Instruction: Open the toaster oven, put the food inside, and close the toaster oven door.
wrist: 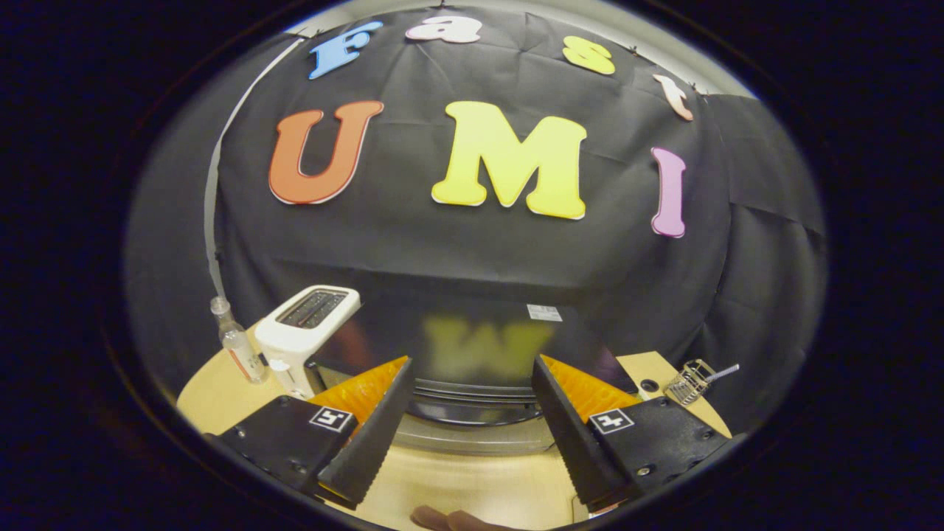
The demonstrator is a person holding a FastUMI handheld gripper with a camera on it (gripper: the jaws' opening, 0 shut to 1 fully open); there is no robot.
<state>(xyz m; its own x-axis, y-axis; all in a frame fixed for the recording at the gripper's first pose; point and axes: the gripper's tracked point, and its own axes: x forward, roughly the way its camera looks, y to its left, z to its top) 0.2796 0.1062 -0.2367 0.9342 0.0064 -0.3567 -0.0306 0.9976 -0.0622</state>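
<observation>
My gripper (472, 420) fingers apart, empty; black glossy-topped toaster oven (472, 346) at 12 o'clock, white label unreadable; white slot toaster (306, 324) at 10.

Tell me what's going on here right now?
A person is holding the tool out over a wooden table, fingers spread wide and gripping nothing. Just ahead of them sits the toaster oven, seen from above with its glossy dark top; whether its door is open is hard to tell from here. A white pop-up toaster and a small clear bottle stand to its left, and a small wire rack lies to its right.
</observation>
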